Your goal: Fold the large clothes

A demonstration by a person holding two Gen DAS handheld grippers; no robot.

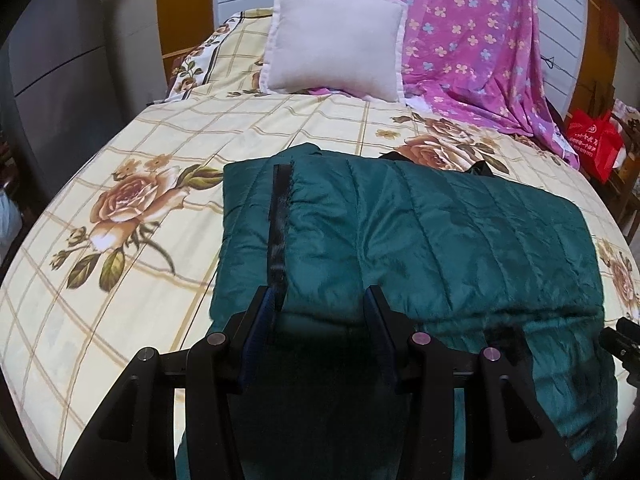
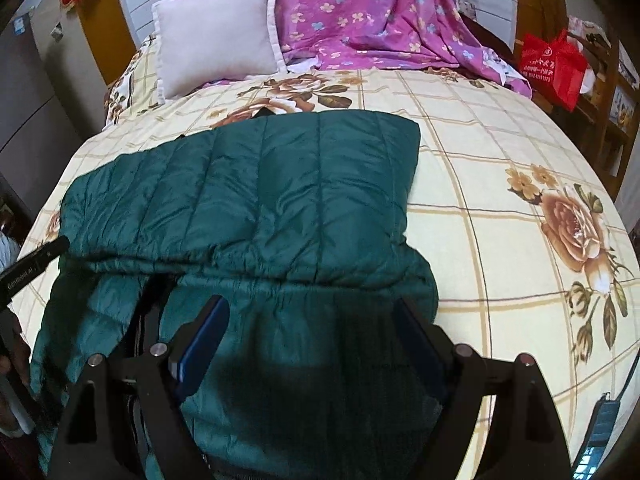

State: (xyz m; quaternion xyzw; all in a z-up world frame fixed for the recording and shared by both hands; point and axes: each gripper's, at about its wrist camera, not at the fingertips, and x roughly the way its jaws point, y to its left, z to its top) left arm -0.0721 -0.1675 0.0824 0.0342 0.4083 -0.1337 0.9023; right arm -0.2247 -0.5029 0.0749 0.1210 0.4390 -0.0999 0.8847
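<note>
A dark green quilted jacket (image 1: 420,232) lies folded on the flowered bed cover (image 1: 120,300), with a black strip (image 1: 278,220) running down its left part. My left gripper (image 1: 320,300) sits at the jacket's near left edge. Thick green fabric fills the gap between its blue pads, and they look closed on it. In the right wrist view the jacket (image 2: 260,200) spreads across the middle. My right gripper (image 2: 310,312) hovers over its near gathered hem, with its jaws wide and the fabric below them. One of the left gripper's fingers (image 2: 44,254) shows at the jacket's left edge.
A pale pillow (image 1: 336,40) and a purple flowered sheet (image 1: 472,40) lie at the head of the bed. A red bag (image 1: 596,140) stands beyond the right side. A dark device (image 2: 600,432) rests on the cover at the near right. Bare bed cover (image 2: 500,240) lies right of the jacket.
</note>
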